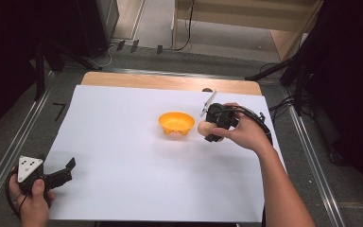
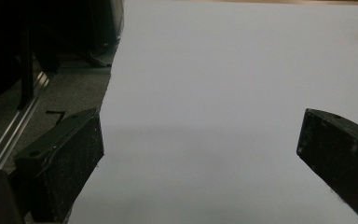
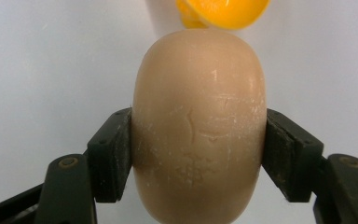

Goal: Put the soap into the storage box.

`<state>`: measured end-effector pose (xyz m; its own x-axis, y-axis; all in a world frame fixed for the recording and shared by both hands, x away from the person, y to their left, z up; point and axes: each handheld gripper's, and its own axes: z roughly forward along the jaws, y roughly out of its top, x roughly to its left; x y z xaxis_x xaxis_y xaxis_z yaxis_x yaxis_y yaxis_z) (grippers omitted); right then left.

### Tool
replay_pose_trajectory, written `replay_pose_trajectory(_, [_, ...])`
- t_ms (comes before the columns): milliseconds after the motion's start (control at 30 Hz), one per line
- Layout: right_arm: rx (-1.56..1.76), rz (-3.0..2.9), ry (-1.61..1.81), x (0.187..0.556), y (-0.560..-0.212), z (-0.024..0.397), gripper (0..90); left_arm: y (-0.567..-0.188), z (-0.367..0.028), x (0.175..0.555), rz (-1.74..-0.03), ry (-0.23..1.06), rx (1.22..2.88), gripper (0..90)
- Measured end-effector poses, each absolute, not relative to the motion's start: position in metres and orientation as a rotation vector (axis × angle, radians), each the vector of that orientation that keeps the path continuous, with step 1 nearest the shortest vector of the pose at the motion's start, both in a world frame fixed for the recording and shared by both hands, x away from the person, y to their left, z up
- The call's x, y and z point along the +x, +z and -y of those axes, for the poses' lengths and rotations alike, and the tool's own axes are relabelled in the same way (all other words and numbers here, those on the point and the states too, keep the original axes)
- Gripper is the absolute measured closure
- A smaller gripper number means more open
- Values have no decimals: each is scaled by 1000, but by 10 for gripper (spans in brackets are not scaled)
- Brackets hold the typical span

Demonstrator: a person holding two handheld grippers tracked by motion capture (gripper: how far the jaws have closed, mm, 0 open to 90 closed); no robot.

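One tan egg [image 3: 199, 126] sits clamped between the right gripper [image 1: 207, 130]'s fingers [image 3: 109, 154], just beside one orange bowl [image 1: 176, 123] on the white counter [image 1: 123, 165]. The left gripper [image 1: 64, 172]'s fingers stand apart, empty.

Ahead of the right gripper [image 1: 207, 131] and the tan egg-shaped object [image 3: 199, 130] clamped between its jaws, the only obstacle is the orange bowl [image 1: 176, 122], just beside the egg with a narrow strip of white sheet [image 1: 123, 156] between them. Around the bowl the sheet lies bare on every side. Ahead of the left gripper [image 1: 64, 171], whose jaws stand wide apart, bare sheet stretches out; a dark stand [image 2: 25, 60] rises off the sheet's edge to its left.
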<state>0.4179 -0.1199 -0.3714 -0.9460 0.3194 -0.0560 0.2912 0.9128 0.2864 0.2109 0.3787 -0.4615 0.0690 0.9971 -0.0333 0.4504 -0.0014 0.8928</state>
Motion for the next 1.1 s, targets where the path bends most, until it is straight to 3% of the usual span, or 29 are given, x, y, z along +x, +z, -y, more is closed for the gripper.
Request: replay_pose_trajectory(1100, [282, -2972, 439, 450, -362, 52, 329, -461, -379, 211, -1484, 876, 1568, 12])
